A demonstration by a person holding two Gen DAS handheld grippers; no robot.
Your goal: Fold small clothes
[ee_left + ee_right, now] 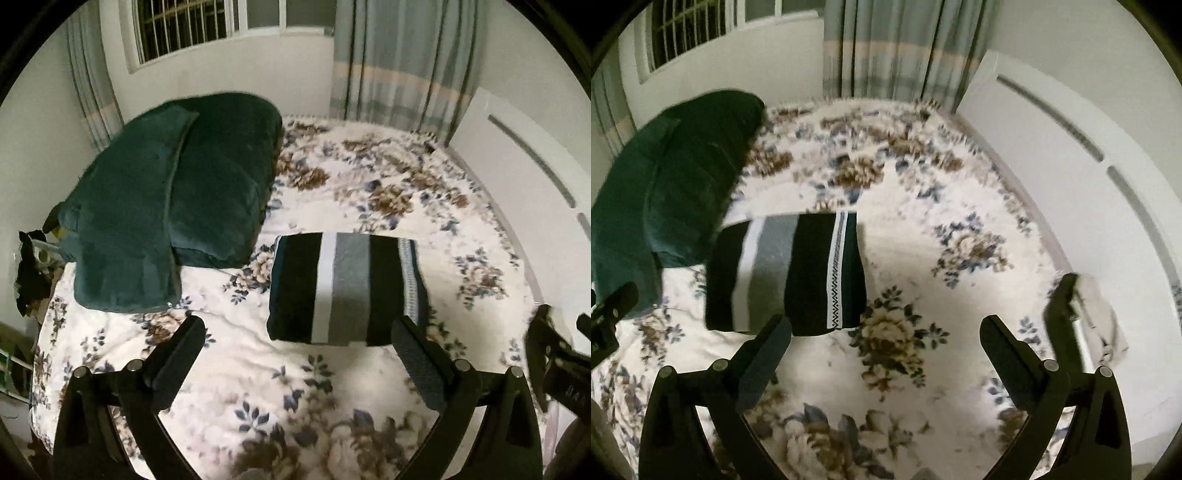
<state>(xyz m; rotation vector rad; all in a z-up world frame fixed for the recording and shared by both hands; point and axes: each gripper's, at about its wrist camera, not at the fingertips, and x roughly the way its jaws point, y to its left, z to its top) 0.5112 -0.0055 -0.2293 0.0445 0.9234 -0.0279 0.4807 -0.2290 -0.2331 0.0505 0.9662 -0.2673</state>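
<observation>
A small garment (343, 288) striped black, white and grey lies folded into a neat rectangle on the floral bedspread (277, 398). It also shows in the right wrist view (790, 273). My left gripper (299, 332) is open and empty, just in front of the garment's near edge. My right gripper (886, 332) is open and empty, to the right of the garment, its left finger (764, 358) by the near right corner. The right gripper's edge shows at the far right of the left wrist view (554, 354).
A dark green folded quilt with a pillow (173, 199) sits at the bed's back left. A white headboard (1071, 177) runs along the right side. Curtains (399, 59) and a barred window (184, 26) are behind. Clutter lies off the bed's left edge (33, 273).
</observation>
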